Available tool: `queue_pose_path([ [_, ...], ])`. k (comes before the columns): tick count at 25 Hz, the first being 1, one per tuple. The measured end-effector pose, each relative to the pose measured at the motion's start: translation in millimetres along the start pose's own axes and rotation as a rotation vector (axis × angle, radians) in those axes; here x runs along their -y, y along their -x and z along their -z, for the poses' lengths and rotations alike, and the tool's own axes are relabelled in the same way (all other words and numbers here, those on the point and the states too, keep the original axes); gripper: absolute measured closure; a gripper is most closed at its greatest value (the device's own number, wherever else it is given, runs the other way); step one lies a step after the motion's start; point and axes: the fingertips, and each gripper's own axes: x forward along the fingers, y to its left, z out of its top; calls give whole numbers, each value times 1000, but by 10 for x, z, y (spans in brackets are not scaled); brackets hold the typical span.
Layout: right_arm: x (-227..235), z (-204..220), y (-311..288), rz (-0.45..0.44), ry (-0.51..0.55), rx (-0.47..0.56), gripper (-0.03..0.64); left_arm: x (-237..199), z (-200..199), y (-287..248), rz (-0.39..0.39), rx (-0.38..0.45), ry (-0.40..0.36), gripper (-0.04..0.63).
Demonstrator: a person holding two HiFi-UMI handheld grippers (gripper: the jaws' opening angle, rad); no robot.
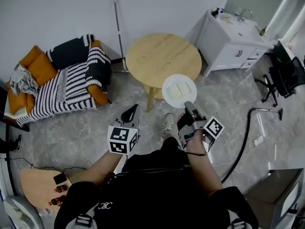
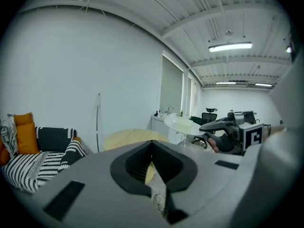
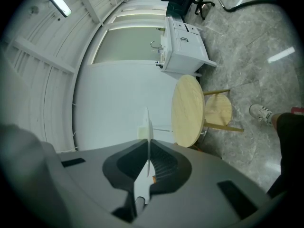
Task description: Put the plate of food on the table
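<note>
White plate [image 1: 179, 90] with pale squares of food [image 1: 176, 90] on it, which we hold level in the air with our right claw [image 1: 189, 107]. Its jaws are clamped on the plate's near rim, and in the right gripper view the plate runs edge-on between them. The plate hangs at the near edge of the round wooden surface [image 1: 159, 56], raised above it and not resting on it. Our left claw [image 1: 129, 114] is to the left over the grey floor [image 1: 86, 128], jaws brought together with nothing between them. A striped sofa [image 1: 66, 82] with orange cushions stands left of the surface, a white cabinet [image 1: 233, 42] to its right.
</note>
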Motion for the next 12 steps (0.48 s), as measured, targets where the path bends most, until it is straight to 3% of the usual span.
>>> queue_pose_path([
  [12, 65, -493, -527, 23, 2, 5, 594, -152, -130, -710, 5, -14, 23, 589],
])
